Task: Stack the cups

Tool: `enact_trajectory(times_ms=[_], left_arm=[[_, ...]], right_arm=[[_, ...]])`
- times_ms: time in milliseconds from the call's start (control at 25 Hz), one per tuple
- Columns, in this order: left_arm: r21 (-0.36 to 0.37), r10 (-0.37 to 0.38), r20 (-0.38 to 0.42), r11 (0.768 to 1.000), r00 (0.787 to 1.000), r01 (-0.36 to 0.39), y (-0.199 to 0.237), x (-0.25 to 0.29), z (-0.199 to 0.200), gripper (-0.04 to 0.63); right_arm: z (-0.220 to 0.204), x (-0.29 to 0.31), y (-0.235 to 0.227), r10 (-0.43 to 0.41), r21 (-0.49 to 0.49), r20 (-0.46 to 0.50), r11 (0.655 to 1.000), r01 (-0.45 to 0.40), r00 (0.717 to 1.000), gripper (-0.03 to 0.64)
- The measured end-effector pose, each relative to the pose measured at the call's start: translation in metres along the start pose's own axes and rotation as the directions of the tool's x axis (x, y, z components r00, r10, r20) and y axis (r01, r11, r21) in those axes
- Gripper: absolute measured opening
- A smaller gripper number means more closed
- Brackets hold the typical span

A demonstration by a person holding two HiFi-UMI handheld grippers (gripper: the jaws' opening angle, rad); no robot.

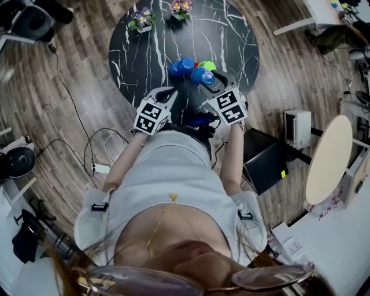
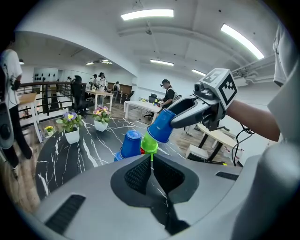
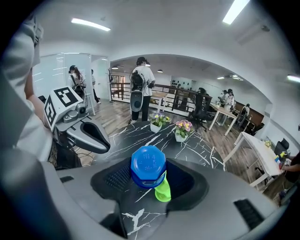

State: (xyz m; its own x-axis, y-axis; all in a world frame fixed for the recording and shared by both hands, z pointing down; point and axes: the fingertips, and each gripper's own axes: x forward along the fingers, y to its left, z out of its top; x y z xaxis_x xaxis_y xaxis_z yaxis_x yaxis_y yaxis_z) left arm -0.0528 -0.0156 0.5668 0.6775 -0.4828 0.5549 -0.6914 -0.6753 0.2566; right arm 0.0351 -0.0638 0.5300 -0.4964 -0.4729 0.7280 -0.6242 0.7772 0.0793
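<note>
On the black marble table [image 1: 231,34], a blue cup [image 1: 184,67] stands upside down with a green cup [image 1: 207,65] beside it. My right gripper [image 1: 203,78] is shut on another blue cup [image 3: 148,166], which it holds tilted over the green cup [image 3: 162,190]. In the left gripper view, that held cup [image 2: 161,125] hangs just above the green cup [image 2: 149,143], with the standing blue cup [image 2: 131,143] to their left. My left gripper [image 2: 151,161] is shut and empty, a short way in front of the cups. It also shows in the head view [image 1: 172,93].
Two small flower pots [image 1: 141,20] [image 1: 181,8] stand at the table's far edge. Cables and a power strip [image 1: 99,168] lie on the wooden floor to the left. White tables, chairs and several people fill the office behind.
</note>
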Motion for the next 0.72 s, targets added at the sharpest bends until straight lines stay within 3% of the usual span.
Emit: enact_trajectory(times_ms=[720], left_arm=[[-0.017, 0.036, 0.009, 0.999, 0.999, -0.036, 0.011, -0.001, 0.004, 0.038]], right_arm=[[0.022, 0.017, -0.036, -0.016, -0.006, -0.046, 1.000, 0.016, 0.999, 0.239]])
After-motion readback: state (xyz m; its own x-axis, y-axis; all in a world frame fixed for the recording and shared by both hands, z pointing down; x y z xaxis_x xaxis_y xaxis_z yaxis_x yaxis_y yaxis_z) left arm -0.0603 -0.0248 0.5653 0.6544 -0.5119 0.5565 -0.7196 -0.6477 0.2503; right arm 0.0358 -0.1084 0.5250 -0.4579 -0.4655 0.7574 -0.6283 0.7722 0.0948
